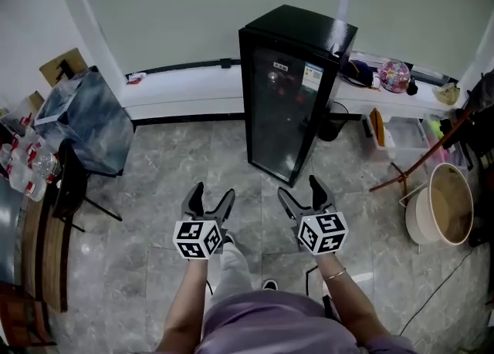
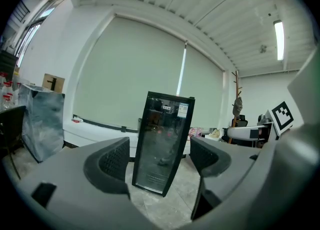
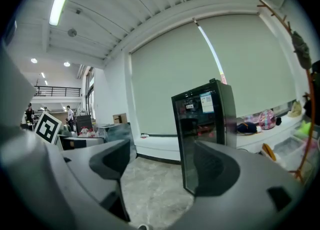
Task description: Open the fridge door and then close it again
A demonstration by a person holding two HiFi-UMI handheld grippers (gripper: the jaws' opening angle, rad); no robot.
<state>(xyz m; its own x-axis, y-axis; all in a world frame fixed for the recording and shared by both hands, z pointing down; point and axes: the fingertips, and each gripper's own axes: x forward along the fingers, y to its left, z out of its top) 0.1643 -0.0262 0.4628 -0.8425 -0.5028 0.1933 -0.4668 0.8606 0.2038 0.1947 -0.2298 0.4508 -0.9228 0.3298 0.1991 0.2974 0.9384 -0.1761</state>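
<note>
**Head view.** Approach stage: the glass-fronted fridge (image 1: pixel 289 90) stands shut on the marbled floor (image 1: pixel 170 167) in front of a low white ledge (image 1: pixel 185 86). It is well apart from the left claw (image 1: pixel 208 197) and the right claw (image 1: pixel 302 188).

**Left gripper view.** Jaws wide and empty, framing the door (image 2: pixel 161 146).

**Right gripper view.** Jaws likewise wide and empty. The next move probably calls for closing in on the door's edge and pulling.

fridge (image 1: pixel 292 90) ahead on floor, basin (image 1: pixel 440 206) to its right
</note>
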